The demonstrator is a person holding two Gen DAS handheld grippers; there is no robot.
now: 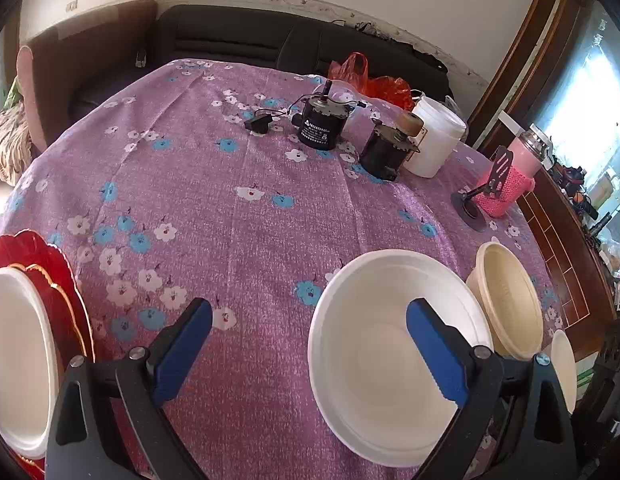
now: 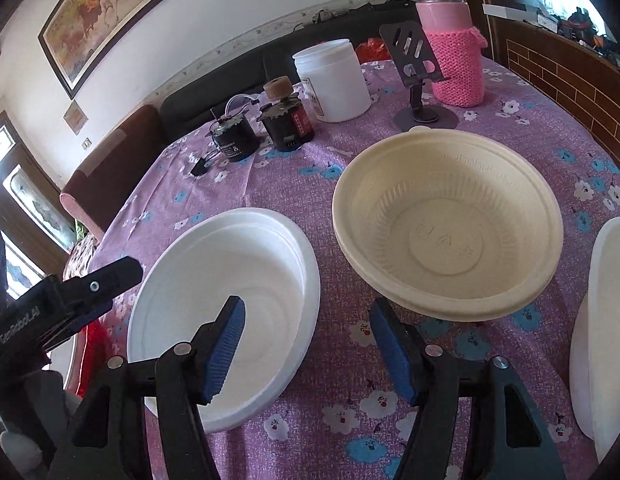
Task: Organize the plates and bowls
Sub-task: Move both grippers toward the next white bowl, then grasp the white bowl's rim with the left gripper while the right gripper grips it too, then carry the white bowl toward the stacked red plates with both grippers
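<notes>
1. Left wrist view: the left hand-held gripper point(image 1: 309, 354), with blue ribbed pads, stands with its jaws wide apart and nothing between the pads. Its right pad overlaps the round white foam bowl point(image 1: 374, 364) at lower centre-right of the frame; whether it touches the bowl I cannot tell.
2. The bowl sits on the bench point(image 1: 246, 208), covered in purple flowered cloth. Just right of it is the cream ribbed plastic bowl point(image 1: 510, 304).
3. At the lower left edge a white foam plate point(image 1: 14, 352) lies on a red scalloped plate with gold trim point(image 1: 50, 276).
4. Upper centre: two dark cylindrical motors point(image 1: 320, 124), a white plastic tub point(image 1: 434, 140) and a pink knit-sleeved flask point(image 1: 514, 176).
5. Right wrist view: the right hand-held gripper point(image 2: 308, 350) is empty, jaws parted. Its left pad lies over the white foam bowl point(image 2: 238, 280) at lower left; its right pad is below the cream bowl point(image 2: 446, 220).
6. Another white foam dish point(image 2: 602, 328) shows at the right edge.
</notes>
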